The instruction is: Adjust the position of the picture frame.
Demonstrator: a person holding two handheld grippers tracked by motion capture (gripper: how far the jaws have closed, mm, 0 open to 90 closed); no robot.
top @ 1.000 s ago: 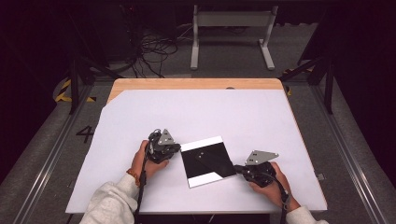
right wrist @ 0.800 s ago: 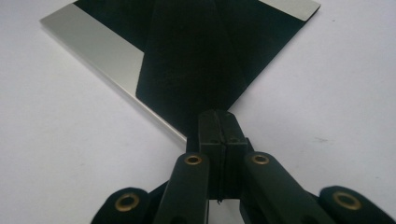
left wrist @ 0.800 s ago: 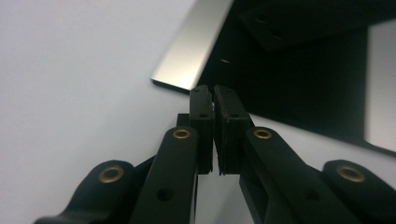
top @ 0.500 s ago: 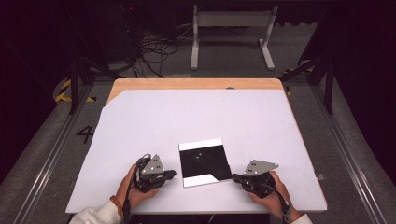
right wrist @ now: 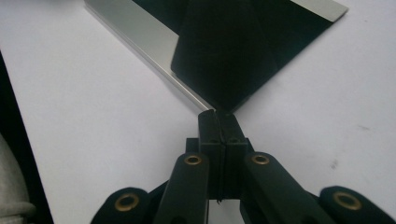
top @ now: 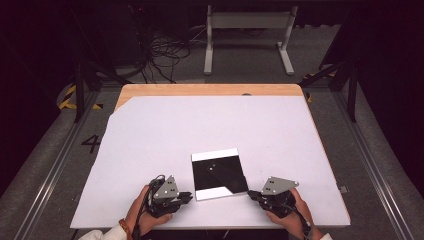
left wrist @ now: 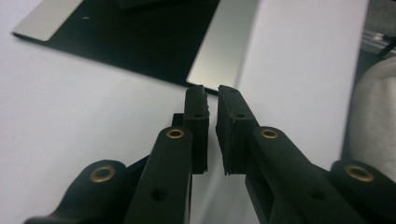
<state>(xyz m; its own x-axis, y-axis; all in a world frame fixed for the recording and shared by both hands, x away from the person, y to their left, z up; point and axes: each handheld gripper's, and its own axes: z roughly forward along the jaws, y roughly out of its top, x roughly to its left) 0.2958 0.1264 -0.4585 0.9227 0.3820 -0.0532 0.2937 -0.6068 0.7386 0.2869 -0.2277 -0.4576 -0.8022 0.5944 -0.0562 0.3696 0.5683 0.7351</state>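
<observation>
The flat black square plate with pale silvery strips along two edges [top: 218, 174] lay on the white table cover [top: 150, 140] between the two tools, within easy reach of both. The left gripper [top: 186, 196] sat just off the plate's near corner, its jaws having just been opening to a narrow gap with nothing between them, probably readying to take that edge. The right gripper [top: 251, 193] rested at the opposite near corner, jaws pressed together and empty, likely steadying the plate.
</observation>
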